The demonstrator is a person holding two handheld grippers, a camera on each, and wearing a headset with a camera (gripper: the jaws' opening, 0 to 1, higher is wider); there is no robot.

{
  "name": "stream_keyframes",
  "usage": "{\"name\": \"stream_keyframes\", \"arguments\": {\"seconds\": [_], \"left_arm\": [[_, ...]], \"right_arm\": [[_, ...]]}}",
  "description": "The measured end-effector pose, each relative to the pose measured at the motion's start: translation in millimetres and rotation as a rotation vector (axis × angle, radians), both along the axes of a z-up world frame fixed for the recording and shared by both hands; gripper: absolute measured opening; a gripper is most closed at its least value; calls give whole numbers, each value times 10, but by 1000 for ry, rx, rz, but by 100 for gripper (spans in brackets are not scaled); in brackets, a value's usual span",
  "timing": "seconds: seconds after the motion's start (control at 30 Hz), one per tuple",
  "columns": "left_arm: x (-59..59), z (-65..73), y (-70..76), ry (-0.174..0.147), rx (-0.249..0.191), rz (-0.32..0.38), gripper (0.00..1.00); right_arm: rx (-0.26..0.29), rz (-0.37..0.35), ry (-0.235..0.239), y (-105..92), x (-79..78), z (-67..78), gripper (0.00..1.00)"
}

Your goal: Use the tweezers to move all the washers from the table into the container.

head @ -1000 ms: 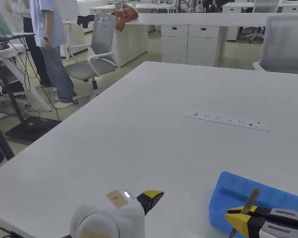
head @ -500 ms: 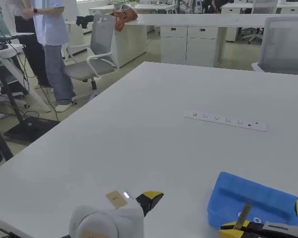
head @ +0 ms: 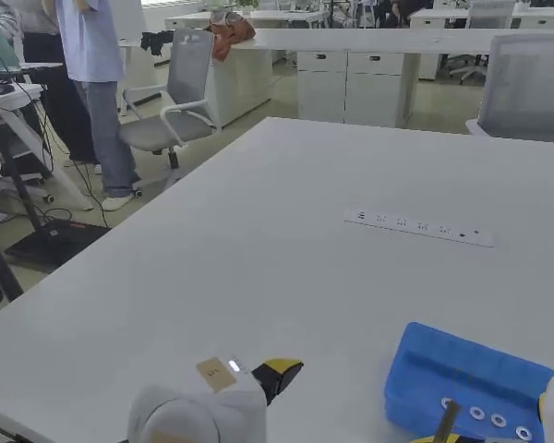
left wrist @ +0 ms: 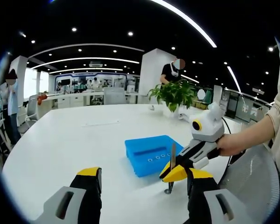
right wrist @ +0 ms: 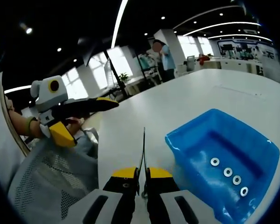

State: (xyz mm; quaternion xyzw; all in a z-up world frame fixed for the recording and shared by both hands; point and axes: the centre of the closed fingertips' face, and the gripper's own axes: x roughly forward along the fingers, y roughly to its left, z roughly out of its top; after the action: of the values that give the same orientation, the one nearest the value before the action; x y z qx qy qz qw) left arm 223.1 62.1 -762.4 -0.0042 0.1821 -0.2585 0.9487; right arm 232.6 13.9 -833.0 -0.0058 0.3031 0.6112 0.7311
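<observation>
Four washers (right wrist: 227, 171) lie in a row on the floor of the blue container (right wrist: 191, 149), each apart from the next; the head view shows the same row (head: 477, 413) toward the near side of the container (head: 462, 355). One container, open-topped, standing on the white table (head: 258, 258) near its front edge. One pair of tweezers (right wrist: 143, 149), clamped between the closed jaws of the right gripper (right wrist: 141, 173) and standing up past its tips, just beside the container's outer wall. From the left gripper view the tweezers (left wrist: 172, 158) cross in front of the container (left wrist: 144, 170), their point down near the tabletop; whether anything is pinched at that point cannot be told. One right gripper (left wrist: 177, 170), held by a hand (left wrist: 231, 144). One left gripper (left wrist: 142, 173), jaws spread wide with nothing between them, poised over the table short of the container; its yellow tip (head: 279, 374) appears low in the head view. One power strip (head: 417, 226), lying flat farther back on the table, well apart from the container. One office chair (head: 171, 101) and one standing person (head: 88, 74) beyond the table's far-left corner. One potted plant (left wrist: 174, 93) on the table's far end.
</observation>
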Motion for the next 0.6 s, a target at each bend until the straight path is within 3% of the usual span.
{"name": "stream_keyframes", "arguments": {"seconds": [0.37,0.47,0.53,0.57,0.6], "left_arm": [[1,-1,6,0,0,1,75],[1,-1,8,1,1,3,75],[2,3,8,0,-2,3,75],[2,5,8,-1,-3,3,75],[3,3,9,-1,-3,3,75]], "right_arm": [[-2,3,-22,24,1,-3,4],[13,7,-44,35,6,30,4],[-8,30,-54,31,-21,-9,4],[-21,52,-85,22,-33,-35,4],[5,50,-102,47,-22,1,5]]}}
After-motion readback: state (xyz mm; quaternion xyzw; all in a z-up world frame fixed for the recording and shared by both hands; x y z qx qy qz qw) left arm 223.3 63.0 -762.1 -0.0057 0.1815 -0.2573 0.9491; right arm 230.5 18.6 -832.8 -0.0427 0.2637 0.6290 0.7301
